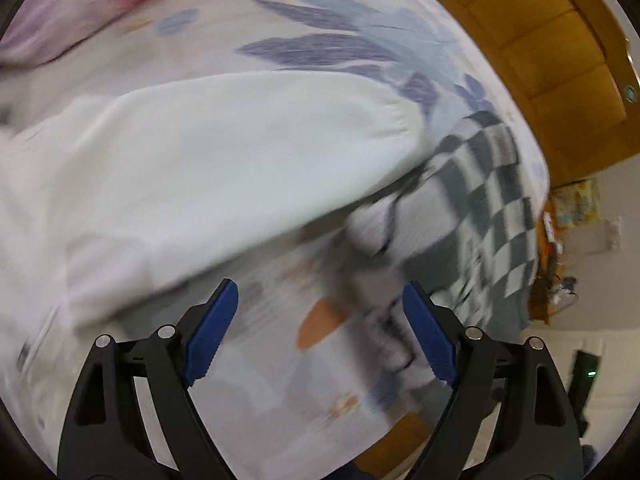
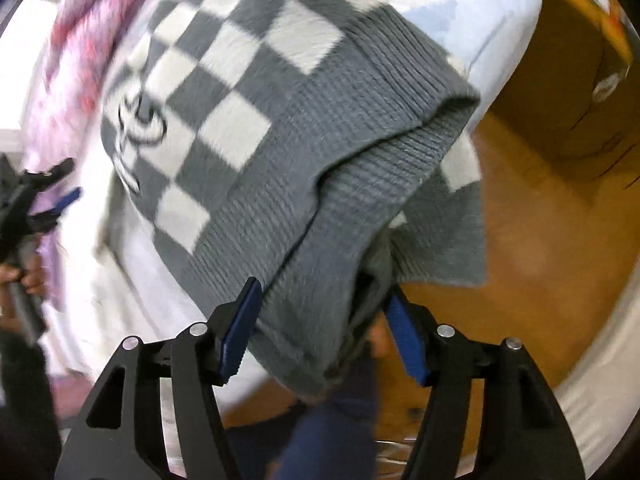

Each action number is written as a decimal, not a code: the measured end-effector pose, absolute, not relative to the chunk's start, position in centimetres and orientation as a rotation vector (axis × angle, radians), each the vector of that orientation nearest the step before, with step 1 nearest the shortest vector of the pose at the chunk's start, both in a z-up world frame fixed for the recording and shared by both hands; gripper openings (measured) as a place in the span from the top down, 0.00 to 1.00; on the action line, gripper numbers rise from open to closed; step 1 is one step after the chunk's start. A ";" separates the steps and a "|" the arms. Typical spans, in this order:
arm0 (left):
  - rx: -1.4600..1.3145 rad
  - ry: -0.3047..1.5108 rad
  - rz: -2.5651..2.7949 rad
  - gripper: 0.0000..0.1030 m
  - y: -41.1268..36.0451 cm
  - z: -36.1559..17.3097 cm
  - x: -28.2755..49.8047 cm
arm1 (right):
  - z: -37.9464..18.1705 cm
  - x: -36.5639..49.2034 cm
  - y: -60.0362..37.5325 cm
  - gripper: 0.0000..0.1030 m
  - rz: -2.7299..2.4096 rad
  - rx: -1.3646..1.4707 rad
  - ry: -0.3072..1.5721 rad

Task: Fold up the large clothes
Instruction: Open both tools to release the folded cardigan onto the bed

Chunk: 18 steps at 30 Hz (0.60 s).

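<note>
A grey and white checked knit sweater [image 2: 256,120] with white sleeves lies on a floral bedsheet [image 1: 340,40]. In the left wrist view its white sleeve [image 1: 208,152] spreads across the middle and its checked body [image 1: 492,184] lies at the right. My left gripper [image 1: 320,328] is open and empty just above the sheet, near the sleeve's lower edge. My right gripper [image 2: 320,320] has the sweater's grey ribbed hem [image 2: 320,240] bunched between its blue pads [image 2: 240,328], with the jaws fairly wide. The left gripper [image 2: 44,196] shows at the left of the right wrist view.
A pink and purple quilt [image 1: 80,8] lies at the far side of the bed. The wooden floor [image 2: 520,280] and a brown cardboard box [image 2: 568,80] are to the right of the bed. A wooden door [image 1: 540,60] stands beyond the bed edge.
</note>
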<state>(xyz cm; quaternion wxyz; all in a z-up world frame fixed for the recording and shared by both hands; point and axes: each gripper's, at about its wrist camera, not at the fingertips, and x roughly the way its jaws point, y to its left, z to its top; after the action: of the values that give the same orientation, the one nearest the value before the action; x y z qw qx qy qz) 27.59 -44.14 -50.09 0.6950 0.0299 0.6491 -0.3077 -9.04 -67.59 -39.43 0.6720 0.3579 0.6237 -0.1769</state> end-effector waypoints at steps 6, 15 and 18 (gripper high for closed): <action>0.065 1.376 -0.573 0.14 -36.7 -46.9 23.4 | -33.2 -5.5 -60.9 0.41 -0.313 0.578 1.327; 0.017 1.202 -0.495 0.07 -26.0 -37.2 17.4 | -24.6 0.7 -47.2 0.33 -0.193 0.381 1.155; 0.017 1.134 -0.439 0.06 -21.8 -33.3 15.7 | -21.3 3.6 -42.9 0.25 -0.138 0.342 1.120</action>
<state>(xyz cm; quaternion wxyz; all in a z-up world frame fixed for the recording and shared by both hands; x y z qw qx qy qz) 15.70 -21.75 -33.26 0.8207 0.0081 0.5329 -0.2060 3.64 -42.88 -21.25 0.8311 0.1614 0.5282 -0.0650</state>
